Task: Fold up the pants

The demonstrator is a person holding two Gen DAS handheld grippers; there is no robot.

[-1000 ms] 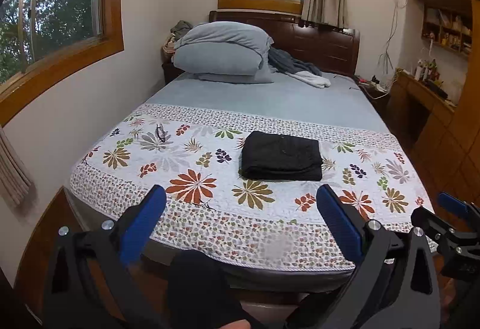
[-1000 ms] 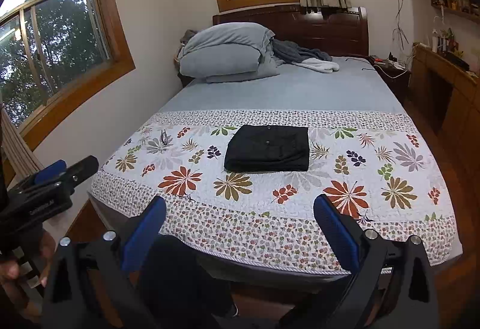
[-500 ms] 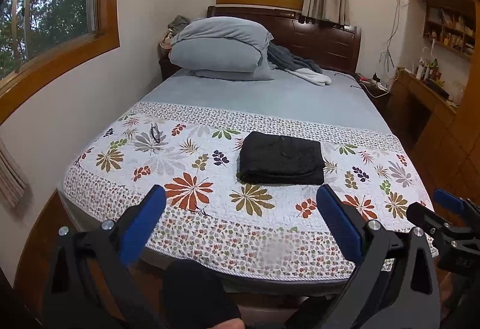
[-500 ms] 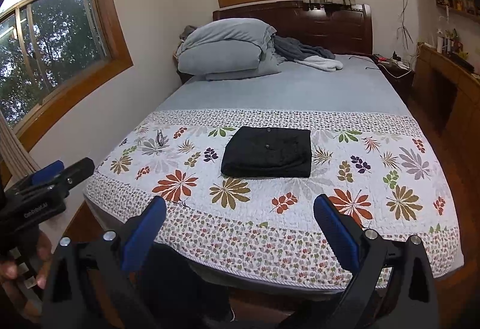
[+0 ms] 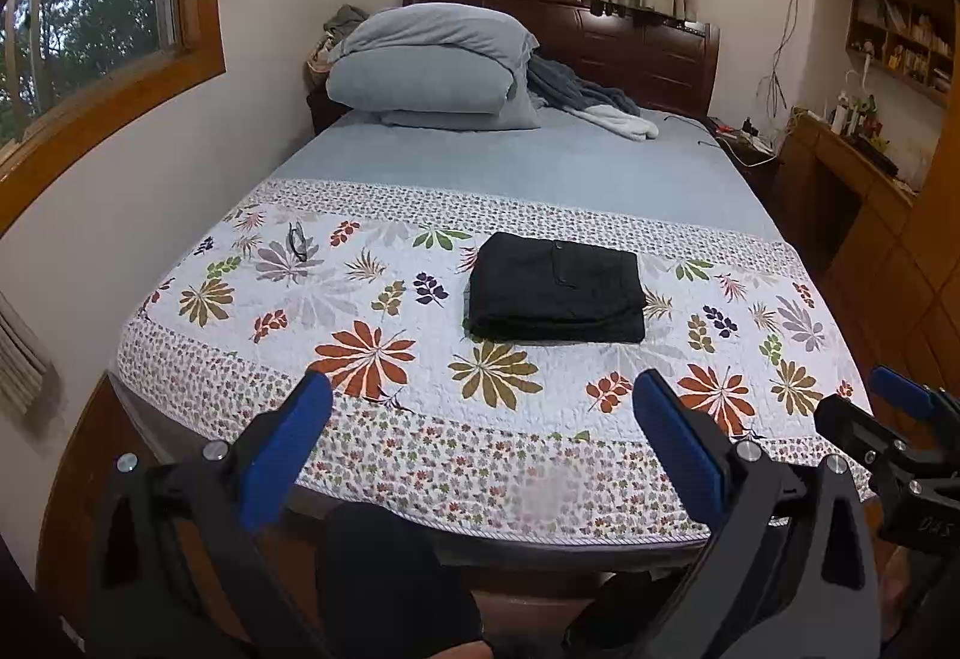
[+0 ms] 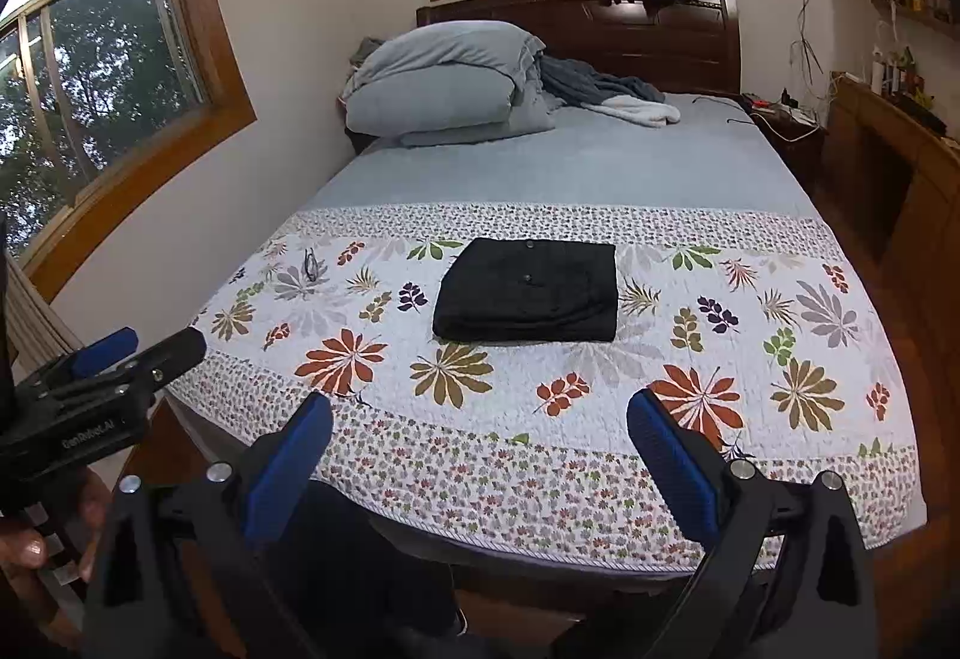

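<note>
While the bed [image 5: 540, 167] fills both views, its flowered quilt [image 5: 372, 359] covers the near half, and the pants [image 5: 555, 290] lie folded into a black rectangle at the quilt's middle. Pillows [image 5: 429, 71] sit at 11 o'clock. Left gripper [image 5: 480, 419] and right gripper [image 6: 477, 428] hang before the bed's foot, jaws spread wide, holding nothing. Glasses [image 5: 297, 242] lie at 10 o'clock.
</note>
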